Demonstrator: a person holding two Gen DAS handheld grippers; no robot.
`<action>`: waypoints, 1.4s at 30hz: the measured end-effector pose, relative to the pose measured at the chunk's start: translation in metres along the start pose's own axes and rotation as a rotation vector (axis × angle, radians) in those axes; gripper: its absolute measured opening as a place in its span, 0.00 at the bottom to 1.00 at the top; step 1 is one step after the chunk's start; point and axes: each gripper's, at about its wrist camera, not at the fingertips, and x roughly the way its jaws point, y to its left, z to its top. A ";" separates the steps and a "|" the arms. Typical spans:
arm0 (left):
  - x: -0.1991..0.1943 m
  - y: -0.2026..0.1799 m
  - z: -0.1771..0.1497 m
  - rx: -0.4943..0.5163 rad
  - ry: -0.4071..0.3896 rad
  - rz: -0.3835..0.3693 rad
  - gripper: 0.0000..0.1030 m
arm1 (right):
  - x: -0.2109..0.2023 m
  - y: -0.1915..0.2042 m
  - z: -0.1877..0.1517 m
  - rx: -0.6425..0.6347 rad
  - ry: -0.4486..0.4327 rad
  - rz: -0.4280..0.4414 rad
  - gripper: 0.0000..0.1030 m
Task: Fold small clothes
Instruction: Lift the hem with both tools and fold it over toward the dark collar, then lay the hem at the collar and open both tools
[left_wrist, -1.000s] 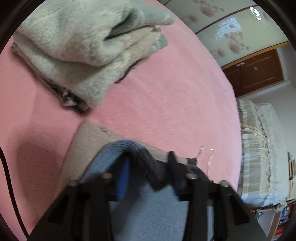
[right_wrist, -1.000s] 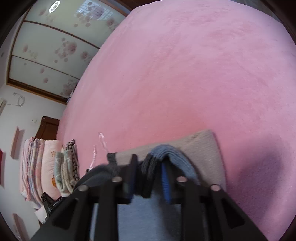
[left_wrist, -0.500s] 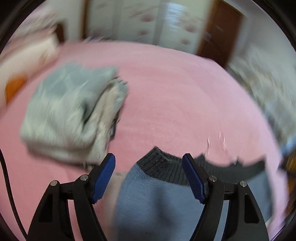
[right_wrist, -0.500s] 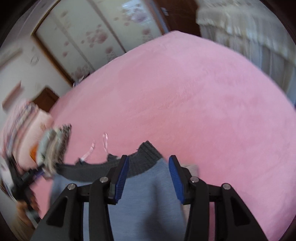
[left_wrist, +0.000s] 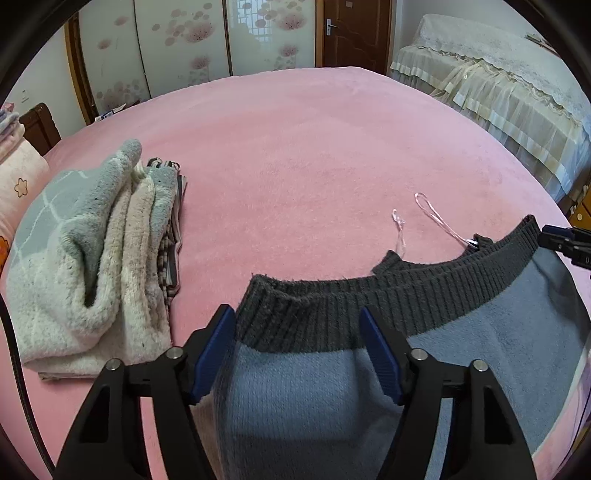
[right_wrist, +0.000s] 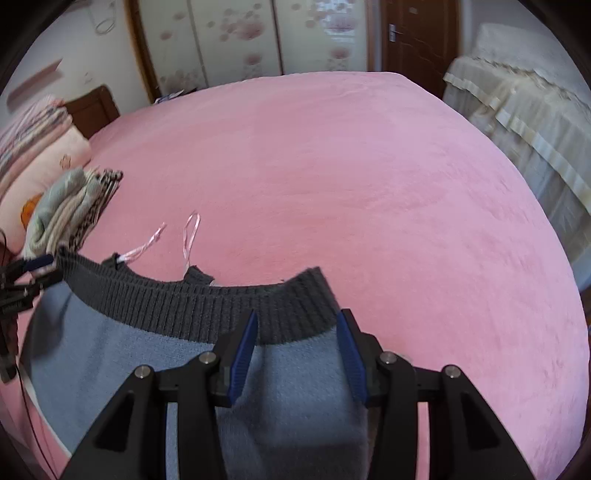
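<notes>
A blue knit garment (left_wrist: 295, 398) with a dark grey ribbed waistband (left_wrist: 424, 280) lies spread on the pink bed cover (left_wrist: 314, 166). Two thin pink ribbons (left_wrist: 439, 218) trail from the band. My left gripper (left_wrist: 297, 350) hovers over the band's left corner. Its jaws are closing, the fabric lies between them, and the pads stand off it. My right gripper (right_wrist: 297, 350) stands open over the band's right corner (right_wrist: 306, 295), with fabric between its pads. Each gripper shows at the edge of the other's view: the right gripper (left_wrist: 569, 240), the left gripper (right_wrist: 29, 273).
A stack of folded fleecy clothes (left_wrist: 85, 258) sits on the bed to the left, with pillows (left_wrist: 18, 177) behind it. A second bed with a lace cover (left_wrist: 498, 74) stands on the right. A wooden door (left_wrist: 354, 33) and flowered sliding panels (left_wrist: 184, 44) are beyond.
Both grippers were shut on a bunched fold of the garment and have let go. Both have rolled upright and lifted a little. The waistband now lies spread flat between them.
</notes>
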 end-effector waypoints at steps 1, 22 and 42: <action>0.001 0.001 -0.001 -0.001 -0.002 0.003 0.62 | 0.001 0.002 0.001 -0.009 0.000 -0.005 0.44; 0.033 -0.007 0.005 0.070 0.047 0.040 0.19 | 0.030 -0.005 0.009 -0.045 0.048 -0.057 0.21; 0.061 0.010 0.003 -0.061 0.059 0.251 0.06 | 0.049 -0.031 0.002 0.178 0.022 -0.081 0.09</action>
